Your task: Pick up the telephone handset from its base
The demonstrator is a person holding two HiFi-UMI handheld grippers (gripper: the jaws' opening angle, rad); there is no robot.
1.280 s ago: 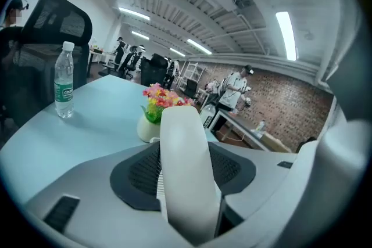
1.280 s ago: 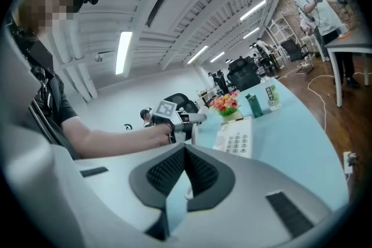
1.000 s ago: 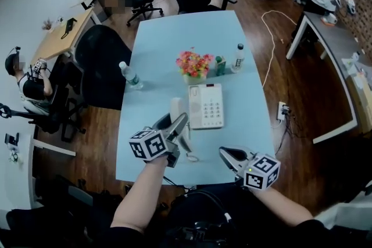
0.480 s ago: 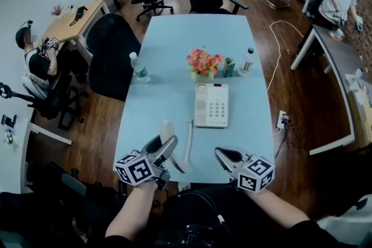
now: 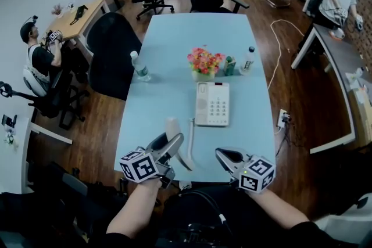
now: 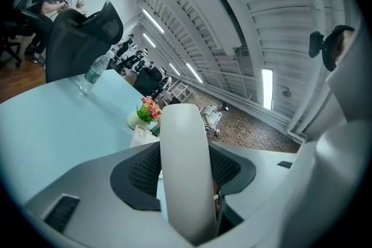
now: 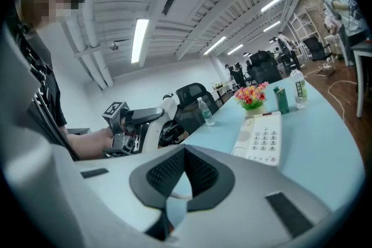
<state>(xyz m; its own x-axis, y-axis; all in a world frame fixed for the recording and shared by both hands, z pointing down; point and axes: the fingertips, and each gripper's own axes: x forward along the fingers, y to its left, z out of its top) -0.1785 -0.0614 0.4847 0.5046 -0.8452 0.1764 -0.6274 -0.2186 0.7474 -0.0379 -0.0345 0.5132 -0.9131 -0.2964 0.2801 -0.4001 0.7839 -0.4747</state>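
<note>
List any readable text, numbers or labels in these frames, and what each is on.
No text can be read in any view.
Telephone base: keypad digits too small.
Clear bottle: label blurred.
Green carton: print too small.
Water bottle: label unreadable.

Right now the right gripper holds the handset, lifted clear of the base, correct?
Not quite: the left gripper, not the right, holds the handset, as the left gripper view shows. It is indeed lifted clear of the base.
</note>
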